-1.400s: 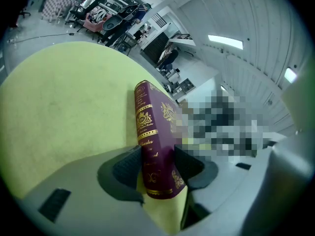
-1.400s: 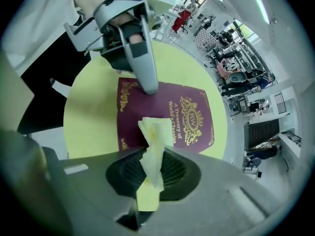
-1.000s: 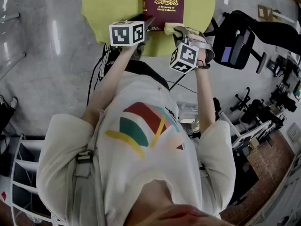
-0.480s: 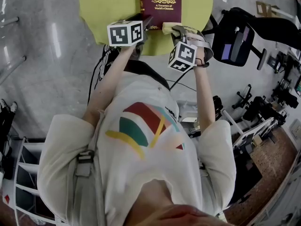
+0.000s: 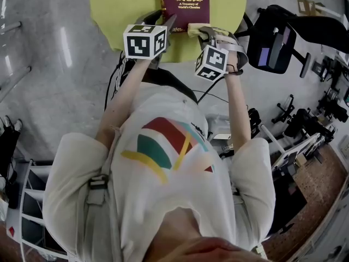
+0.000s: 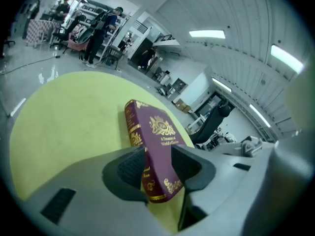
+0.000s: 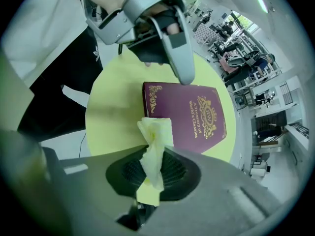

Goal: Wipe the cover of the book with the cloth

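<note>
A maroon book with gold print lies flat on a round yellow table. My left gripper is at the book's near-left corner. In the left gripper view that corner of the book stands between the jaws of the gripper, which are closing; I see no firm pinch. My right gripper is shut on a crumpled pale yellow cloth, which hangs over the near edge of the book. The right gripper view also shows the left gripper over the book's far end.
A black office chair stands right of the table. Stands and gear crowd the floor at the far right. A white shelf rack is at the lower left. People stand far off in the room.
The left gripper has edged forward so its jaws sit around the book's near-left corner. The right gripper with the cloth has stayed at the book's near edge.
</note>
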